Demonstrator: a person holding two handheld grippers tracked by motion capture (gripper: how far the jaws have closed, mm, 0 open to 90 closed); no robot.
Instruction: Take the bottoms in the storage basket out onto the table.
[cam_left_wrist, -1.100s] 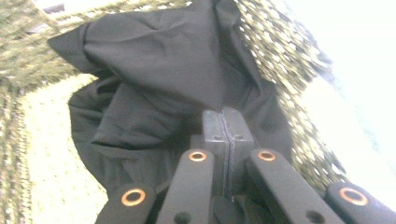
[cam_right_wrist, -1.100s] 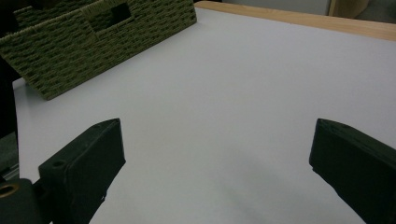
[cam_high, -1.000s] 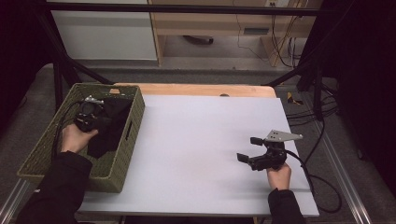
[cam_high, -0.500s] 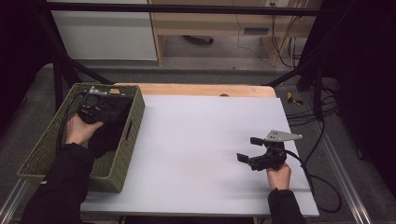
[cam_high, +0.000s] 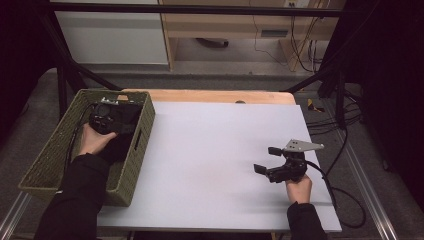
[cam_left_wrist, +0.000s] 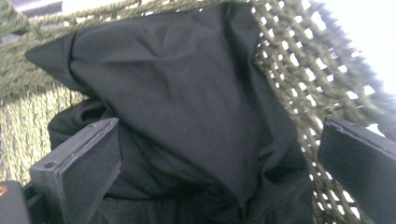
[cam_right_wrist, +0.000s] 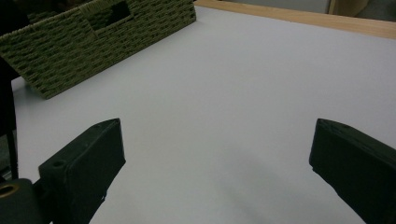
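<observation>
Step in hand: you appear to be letting go of the crumpled black cloth (cam_left_wrist: 187, 116) inside the green woven basket (cam_high: 52, 165) at the table's left edge.
Left claw (cam_left_wrist: 219, 163): released; your jaws have just been opening and stand wide, with the cloth lying between them but pressed by neither pad.
Right claw (cam_high: 272, 161): released, jaws spread over the bare white table (cam_high: 215, 150), holding nothing, well apart from the basket.
Where the cloth is: heaped in the basket, leaning against its mesh wall, one corner rising toward the rim.
How to do it well: lift your left claw straight up so no pad snags a fold and drags the cloth back out.
Watch for: the corner near the rim; if it catches on a jaw, it could spill over the wall.
Right hand: keep it parked where it is, out of the left arm's way.
</observation>
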